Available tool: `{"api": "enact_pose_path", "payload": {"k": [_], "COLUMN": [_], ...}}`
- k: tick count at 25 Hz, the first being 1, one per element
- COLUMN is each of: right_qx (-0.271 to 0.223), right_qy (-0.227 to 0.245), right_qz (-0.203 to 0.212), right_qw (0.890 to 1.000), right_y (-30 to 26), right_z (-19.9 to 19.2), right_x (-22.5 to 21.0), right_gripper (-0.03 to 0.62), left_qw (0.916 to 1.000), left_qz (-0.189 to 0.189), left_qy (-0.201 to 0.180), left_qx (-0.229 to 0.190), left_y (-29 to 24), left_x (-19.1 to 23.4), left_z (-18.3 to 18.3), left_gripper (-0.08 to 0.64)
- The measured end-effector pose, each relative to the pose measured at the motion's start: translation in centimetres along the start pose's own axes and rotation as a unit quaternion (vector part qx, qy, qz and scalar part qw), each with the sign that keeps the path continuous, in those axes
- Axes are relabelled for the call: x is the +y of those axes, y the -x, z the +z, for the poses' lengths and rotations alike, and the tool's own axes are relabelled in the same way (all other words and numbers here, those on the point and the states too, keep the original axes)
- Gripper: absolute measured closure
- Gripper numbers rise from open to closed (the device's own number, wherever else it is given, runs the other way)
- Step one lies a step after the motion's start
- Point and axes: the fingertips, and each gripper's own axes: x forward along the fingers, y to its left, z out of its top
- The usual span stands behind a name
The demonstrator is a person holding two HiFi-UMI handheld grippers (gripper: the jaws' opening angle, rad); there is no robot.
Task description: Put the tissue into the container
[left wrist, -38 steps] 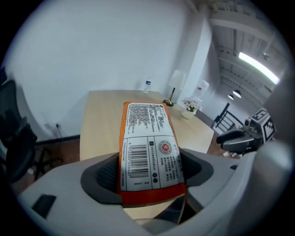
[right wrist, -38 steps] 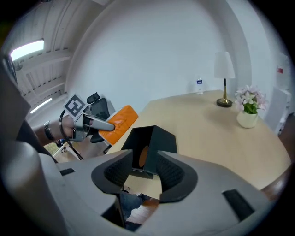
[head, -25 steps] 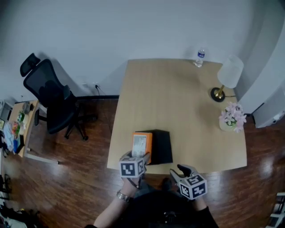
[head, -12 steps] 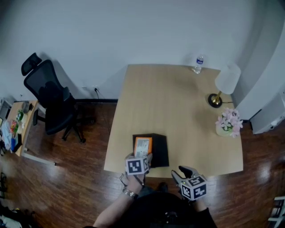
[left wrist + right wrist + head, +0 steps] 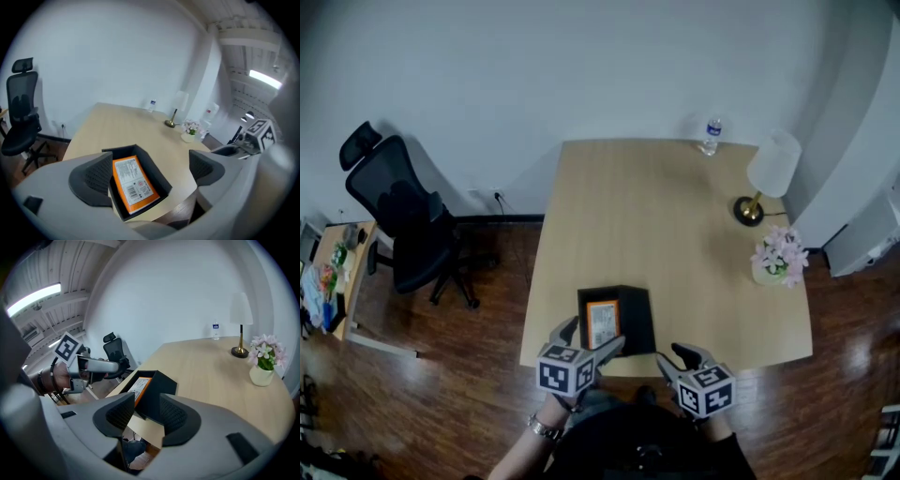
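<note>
The orange tissue pack lies label-up inside the black open-top container near the table's front edge. My left gripper hangs just in front of the container, above the table edge. Its jaws are opening wide and nothing is between the pads. In the left gripper view the tissue pack rests in the container beyond the spread fingers. My right gripper hovers off the front edge to the right, its jaws a narrow gap apart and empty. The right gripper view shows the container and the tissue pack.
On the wooden table a lamp, a vase of pink flowers and a water bottle stand along the right and far sides. A black office chair stands on the floor to the left.
The left gripper let go of the tissue pack, which went from upright at the container's left side to lying inside it. The gripper opened and drew back toward the person.
</note>
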Motion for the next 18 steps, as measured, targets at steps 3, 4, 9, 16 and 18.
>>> {"api": "enact_pose_path", "payload": {"k": [3,4,9,16,18], "right_qx": [-0.023,-0.030,-0.044,-0.035,-0.035], "right_qy": [-0.013,-0.018,-0.027,-0.021,-0.020], "right_qz": [0.000,-0.001,0.003,-0.020,-0.028], "right_qw": [1.000,0.999,0.999,0.999,0.999], "right_y": [0.3,0.5,1.5,3.1,3.8], "right_z": [1.4,1.7,1.9,0.0,-0.5], "right_x": [0.0,-0.1,0.0,-0.4,-0.7], "right_gripper": [0.419,0.419,0.419,0.592,0.592], "left_qw": [0.9979,0.9970,0.9943,0.9801,0.9767], "left_qz": [-0.044,-0.052,-0.086,-0.151,-0.160], "left_qy": [-0.047,-0.055,-0.062,-0.118,-0.131], "left_qx": [-0.014,-0.013,0.012,0.050,0.056], "left_y": [3.0,3.6,3.5,0.8,0.3], "left_x": [-2.4,-3.0,-5.4,-10.4,-11.4], "left_z": [2.4,2.7,0.1,-3.3,-3.6], "left_gripper": [0.190,0.262,0.560,0.560,0.560]}}
